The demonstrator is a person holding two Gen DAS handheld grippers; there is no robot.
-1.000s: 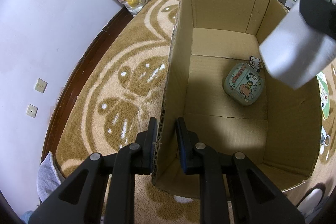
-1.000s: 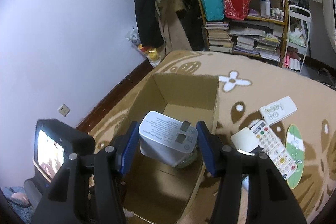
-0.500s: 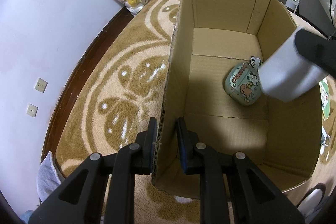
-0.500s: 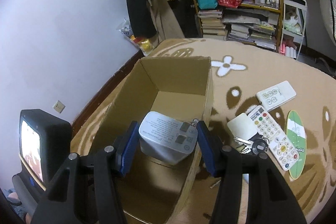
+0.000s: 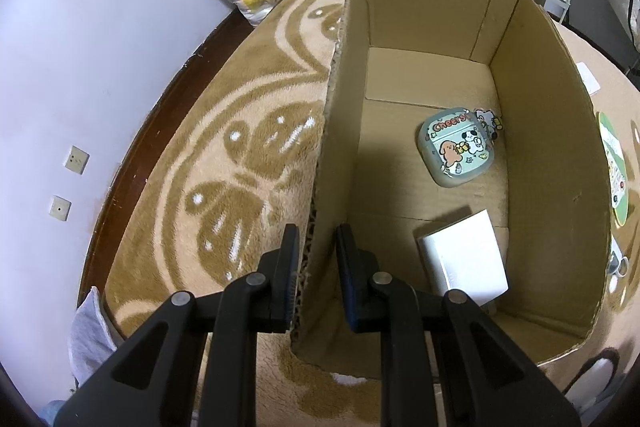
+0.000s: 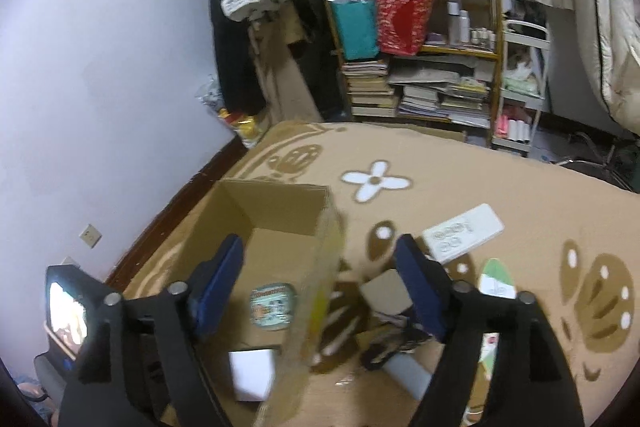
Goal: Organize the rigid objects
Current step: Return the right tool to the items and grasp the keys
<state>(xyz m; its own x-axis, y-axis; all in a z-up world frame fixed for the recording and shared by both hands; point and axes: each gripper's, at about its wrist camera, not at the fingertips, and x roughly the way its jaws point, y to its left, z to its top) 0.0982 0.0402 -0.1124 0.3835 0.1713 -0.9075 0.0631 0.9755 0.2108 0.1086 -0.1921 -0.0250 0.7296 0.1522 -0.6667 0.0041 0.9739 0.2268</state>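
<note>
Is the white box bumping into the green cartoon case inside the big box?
Apart. The left wrist view shows bare cardboard floor between the white box and the green cartoon case in the cardboard box.

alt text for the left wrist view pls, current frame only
The left gripper straddles the near left wall of an open cardboard box standing on a tan patterned rug. Inside on the box floor lie a green cartoon-printed case toward the back and a white rectangular device nearer the camera, apart from each other.
</note>
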